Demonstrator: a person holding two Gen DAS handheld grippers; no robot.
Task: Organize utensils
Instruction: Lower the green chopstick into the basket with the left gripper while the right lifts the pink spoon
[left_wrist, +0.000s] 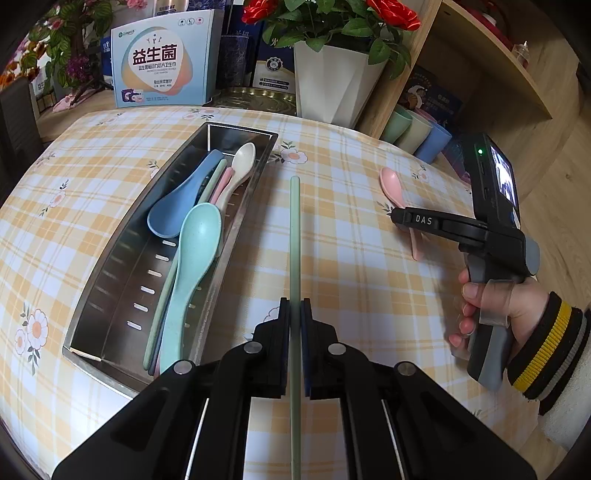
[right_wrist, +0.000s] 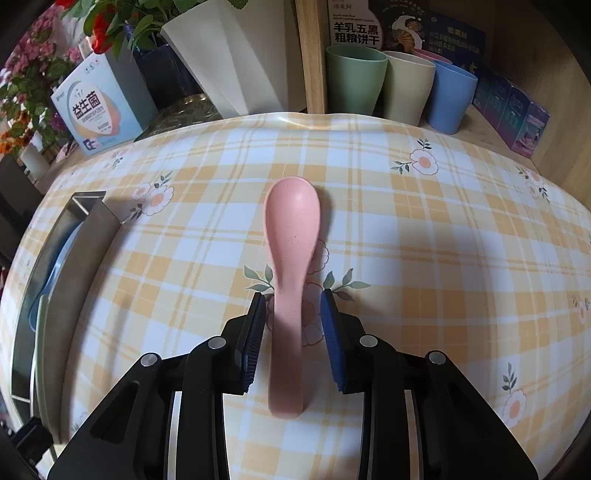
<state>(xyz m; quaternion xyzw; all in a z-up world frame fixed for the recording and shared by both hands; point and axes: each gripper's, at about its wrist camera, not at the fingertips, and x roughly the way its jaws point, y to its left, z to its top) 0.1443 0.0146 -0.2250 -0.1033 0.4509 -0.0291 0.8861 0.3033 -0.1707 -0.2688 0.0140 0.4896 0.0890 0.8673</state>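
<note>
- Left gripper (left_wrist: 295, 314) shut tight on a thin green stick (left_wrist: 294, 236), likely a chopstick, pointing forward over the checked tablecloth (left_wrist: 351, 177).
- Right gripper (right_wrist: 293, 314) open wide, one pad on each side of the pink spoon (right_wrist: 290, 236), not squeezing yet.
- Pink spoon flat on the cloth, bowl far, handle near, well apart from the metal tray (left_wrist: 110, 295).
- Tray already holding a blue spoon (left_wrist: 181, 203), a teal spoon (left_wrist: 195, 243), a cream spoon (left_wrist: 242, 162) and more sticks.
- Spoon probably light, stiff and smooth, so maybe slippery. Best pinched on the narrow handle, just below the bowl.
- Green stick very thin and light, likely to tip or swing if held only near one end.
- Around: a white flower pot (left_wrist: 332, 81), a box with writing (left_wrist: 162, 62), cups (right_wrist: 406, 85) on a wooden shelf (right_wrist: 312, 55).
- Nothing between spoon and tray except the left gripper and its stick, so room needed there. Tray wall to lift over.
</note>
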